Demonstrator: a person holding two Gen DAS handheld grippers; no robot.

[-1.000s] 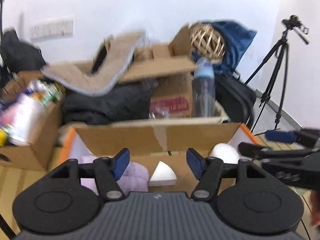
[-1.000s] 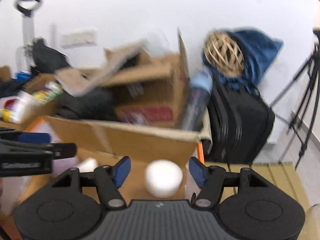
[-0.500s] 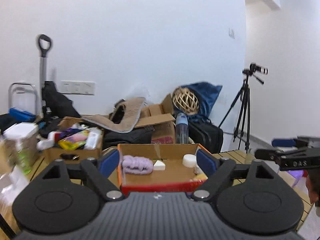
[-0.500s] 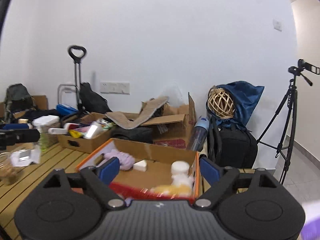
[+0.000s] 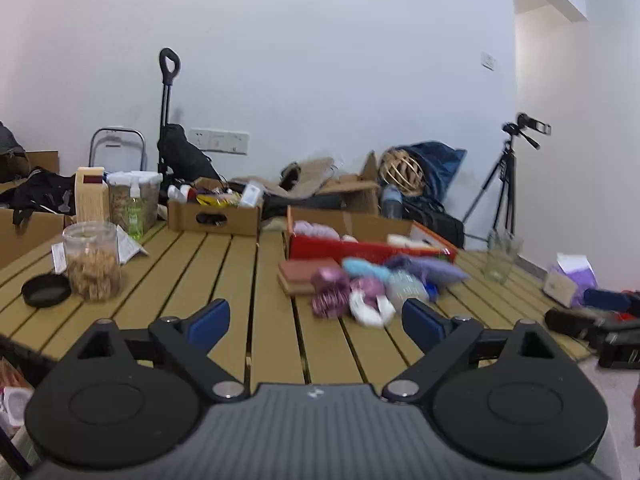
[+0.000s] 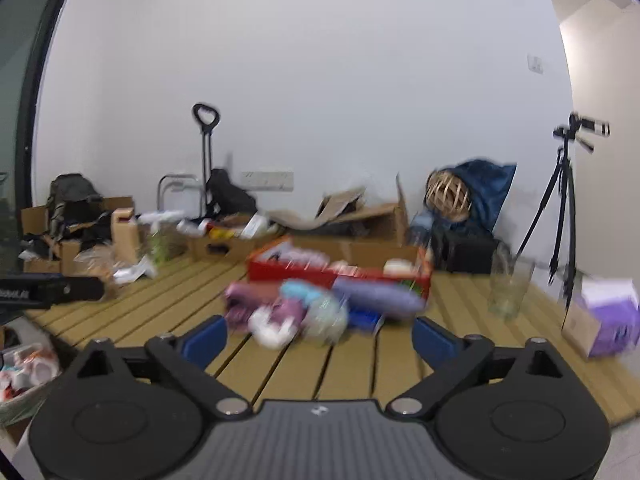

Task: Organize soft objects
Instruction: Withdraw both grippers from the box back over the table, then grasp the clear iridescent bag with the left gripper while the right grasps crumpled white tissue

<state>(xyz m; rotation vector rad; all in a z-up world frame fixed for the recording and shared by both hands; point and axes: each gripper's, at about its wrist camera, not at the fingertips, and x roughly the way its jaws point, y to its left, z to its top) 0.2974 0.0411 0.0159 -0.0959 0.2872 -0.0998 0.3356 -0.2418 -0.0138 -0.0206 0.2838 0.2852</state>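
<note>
A heap of soft things (image 5: pixel 368 284) in pink, purple, light blue and white lies on the slatted table (image 5: pixel 224 276), in front of a red-sided cardboard box (image 5: pixel 360 236) that holds more soft pieces. In the right wrist view the same heap (image 6: pixel 308 308) is blurred before the box (image 6: pixel 340 268). My left gripper (image 5: pixel 316 316) hangs back over the table's near edge, its jaws opening with nothing between them. My right gripper (image 6: pixel 320 336) is likewise back from the heap, its jaws opening and empty.
A jar of snacks (image 5: pixel 92 260) and its black lid (image 5: pixel 46 290) stand at the left, a drinking glass (image 5: pixel 500 256) and a purple tissue box (image 5: pixel 572 276) at the right. Cardboard boxes (image 5: pixel 216 216), bags and a tripod (image 5: pixel 508 184) line the back wall.
Both grippers have pulled back a long way from the box, from right over it to the table's near edge. Their jaws have spread wider. The heap in front of the box has come into view.
</note>
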